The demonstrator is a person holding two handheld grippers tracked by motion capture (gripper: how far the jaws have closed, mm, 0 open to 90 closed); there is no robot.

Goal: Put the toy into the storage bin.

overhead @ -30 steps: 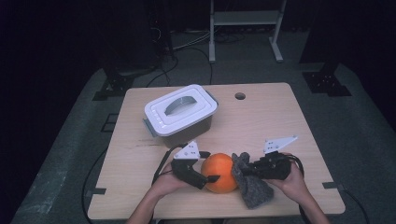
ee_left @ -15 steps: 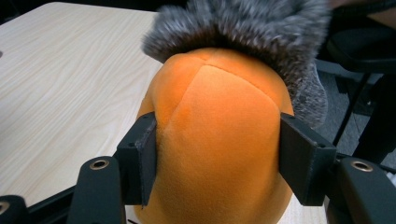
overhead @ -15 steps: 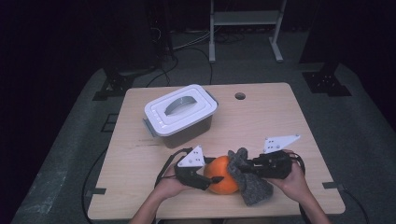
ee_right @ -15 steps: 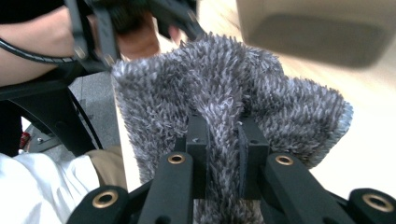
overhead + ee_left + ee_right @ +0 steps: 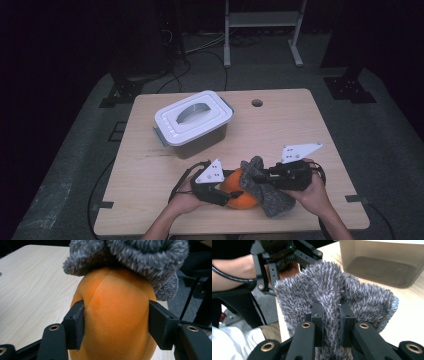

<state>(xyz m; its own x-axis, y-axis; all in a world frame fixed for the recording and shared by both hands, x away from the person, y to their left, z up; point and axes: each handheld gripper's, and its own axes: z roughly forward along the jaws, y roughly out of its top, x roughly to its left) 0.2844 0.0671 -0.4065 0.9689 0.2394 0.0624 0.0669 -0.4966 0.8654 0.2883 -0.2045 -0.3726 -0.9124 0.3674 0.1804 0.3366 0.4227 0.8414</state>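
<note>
Jaws: left gripper [image 5: 115, 322] has just closed on orange plush [image 5: 116, 320] | right gripper [image 5: 331, 322] pinches grey cloth [image 5: 332, 290] | cloth draped over plush, wiping barely begun

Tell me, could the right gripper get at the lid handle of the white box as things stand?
Probably not right away. The table between the right gripper and the white box looks free, and the lid handle is uncovered, but its jaws are shut on the grey cloth, which lies over the orange ball.
</note>
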